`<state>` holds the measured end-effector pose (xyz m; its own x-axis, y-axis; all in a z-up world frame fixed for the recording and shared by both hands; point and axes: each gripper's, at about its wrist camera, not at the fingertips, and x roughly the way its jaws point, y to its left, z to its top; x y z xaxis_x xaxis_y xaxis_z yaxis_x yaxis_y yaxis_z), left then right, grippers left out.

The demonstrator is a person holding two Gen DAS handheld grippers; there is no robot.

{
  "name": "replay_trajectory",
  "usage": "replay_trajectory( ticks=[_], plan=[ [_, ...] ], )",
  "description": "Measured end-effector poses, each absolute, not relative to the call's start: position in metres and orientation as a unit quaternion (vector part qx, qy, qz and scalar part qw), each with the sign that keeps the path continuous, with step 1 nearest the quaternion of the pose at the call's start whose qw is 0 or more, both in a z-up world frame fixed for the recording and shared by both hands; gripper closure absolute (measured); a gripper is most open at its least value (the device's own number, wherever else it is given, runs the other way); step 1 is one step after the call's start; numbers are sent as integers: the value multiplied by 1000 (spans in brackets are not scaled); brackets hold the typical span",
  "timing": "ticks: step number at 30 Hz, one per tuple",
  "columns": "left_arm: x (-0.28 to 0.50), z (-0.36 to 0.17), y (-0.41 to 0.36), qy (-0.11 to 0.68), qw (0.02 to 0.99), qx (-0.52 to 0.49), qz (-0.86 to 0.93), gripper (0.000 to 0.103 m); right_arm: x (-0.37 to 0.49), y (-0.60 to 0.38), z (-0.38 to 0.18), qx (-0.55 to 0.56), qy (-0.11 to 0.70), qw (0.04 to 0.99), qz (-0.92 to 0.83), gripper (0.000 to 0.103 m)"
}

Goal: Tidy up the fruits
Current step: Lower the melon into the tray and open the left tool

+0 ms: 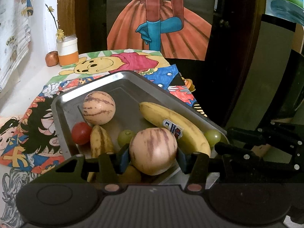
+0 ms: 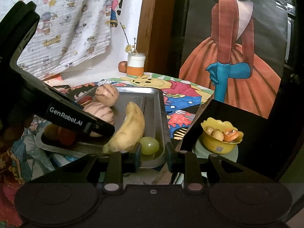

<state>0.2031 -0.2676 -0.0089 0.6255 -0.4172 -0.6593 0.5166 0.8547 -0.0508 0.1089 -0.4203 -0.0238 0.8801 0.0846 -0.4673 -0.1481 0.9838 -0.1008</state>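
A rectangular stainless-steel tray sits on a table covered with bright cartoon drawings; everything below is placed relative to this tray.

Inside it, along its right side, lies a long yellow banana with a blue-and-white sticker. A round, cream-coloured melon with purple stripes rests toward the tray's far left. A second round striped cream melon is at the tray's near edge, pinched between the two blue pads of the left gripper, which is closed partway onto the fruit's sides. Whether that melon rests on the tray floor or is lifted clear cannot be told.

A smaller, pointed yellow fruit with brown streaks lies in the tray's near left, with a small red tomato touching its left side. One green grape sits in the tray's middle, behind the held melon; another green grape lies in the tray's near right corner, beside the banana's tip.

The right gripper is clamped on the tray's near right corner, its pads astride the rim.

Beyond the tray's far left corner stand a white-and-orange jar holding yellow flower sprigs and a small reddish apple. Off the tray's right side, a wavy-rimmed yellow bowl holds small brownish items.
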Motion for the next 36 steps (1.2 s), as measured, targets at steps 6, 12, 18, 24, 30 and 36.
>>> replay_trajectory(
  ticks=[6, 12, 18, 24, 30, 36],
  plan=[
    [206, -7, -264, 346, 901, 59, -254, 47, 109, -420, -24, -67, 237, 967, 60, 72],
    [206, -5, -263, 343, 903, 57, -252, 45, 109, -420, -24, -66, 238, 967, 59, 66],
    [203, 6, -256, 327, 912, 42, -243, 35, 106, -422, -22, -59, 236, 968, 52, 56],
    [201, 13, -248, 316, 919, 26, -235, 28, 107, -420, -18, -39, 228, 972, 36, 44],
    [201, 16, -236, 310, 926, 6, -216, 21, 105, -418, -11, -23, 220, 975, 22, 26],
    [197, 18, -222, 302, 933, -14, -193, 8, 102, -417, -6, -8, 216, 976, 7, 15]
  ],
)
